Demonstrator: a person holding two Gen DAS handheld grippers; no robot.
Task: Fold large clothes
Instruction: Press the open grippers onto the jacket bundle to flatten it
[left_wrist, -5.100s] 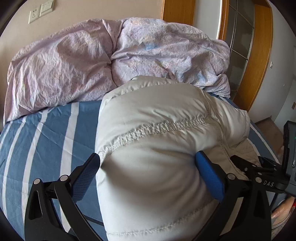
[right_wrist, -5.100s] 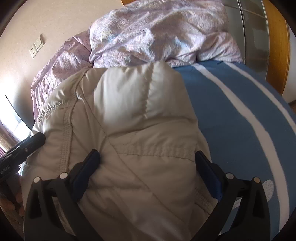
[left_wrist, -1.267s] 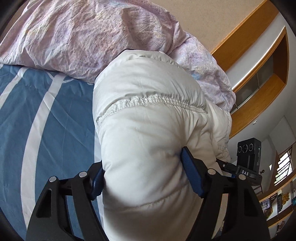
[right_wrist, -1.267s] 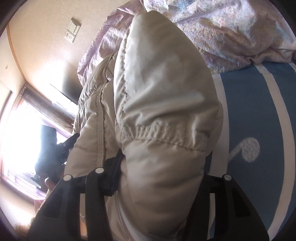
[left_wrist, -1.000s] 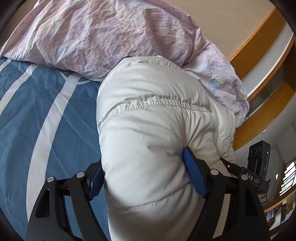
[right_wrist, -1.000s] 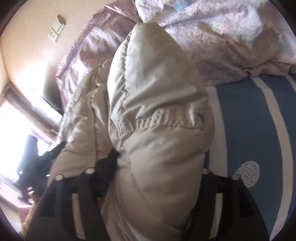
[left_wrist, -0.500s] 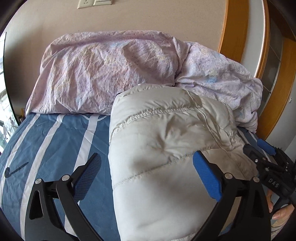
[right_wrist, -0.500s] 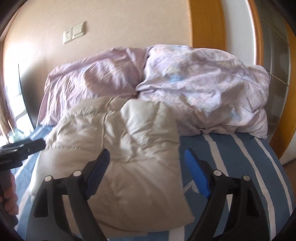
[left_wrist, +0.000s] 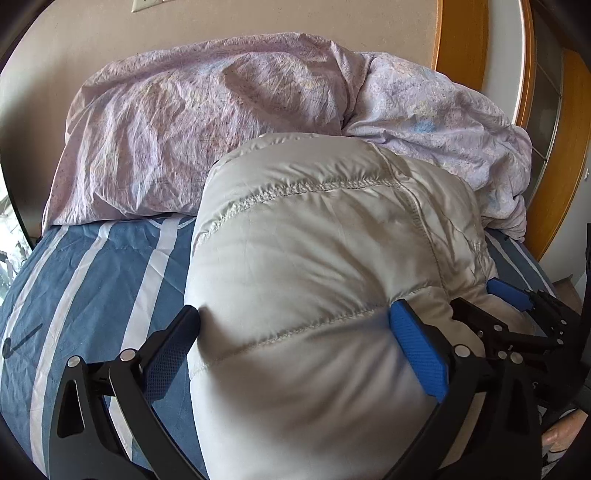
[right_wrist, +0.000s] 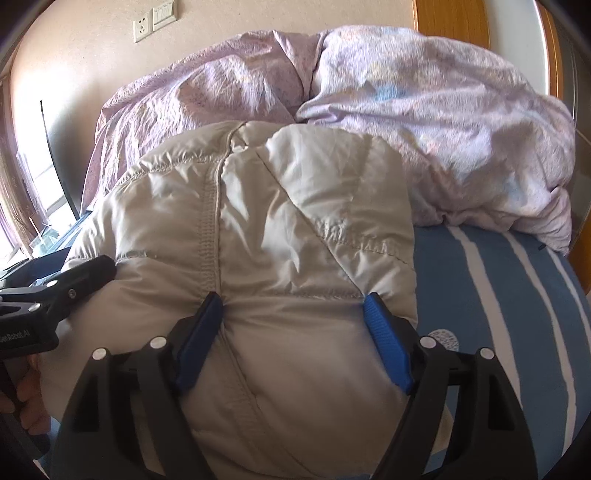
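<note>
Beige and quilted: found the puffy folded jacket (left_wrist: 314, 240) laid just before the crumpled lilac duvet (left_wrist: 184, 129), no longer tilted aloft. Spread left gripper (left_wrist: 295, 314) jaws wider, pads still pressing jacket. Kept right gripper (right_wrist: 291, 301) clenched on jacket. Judged fold nearly complete.
</note>
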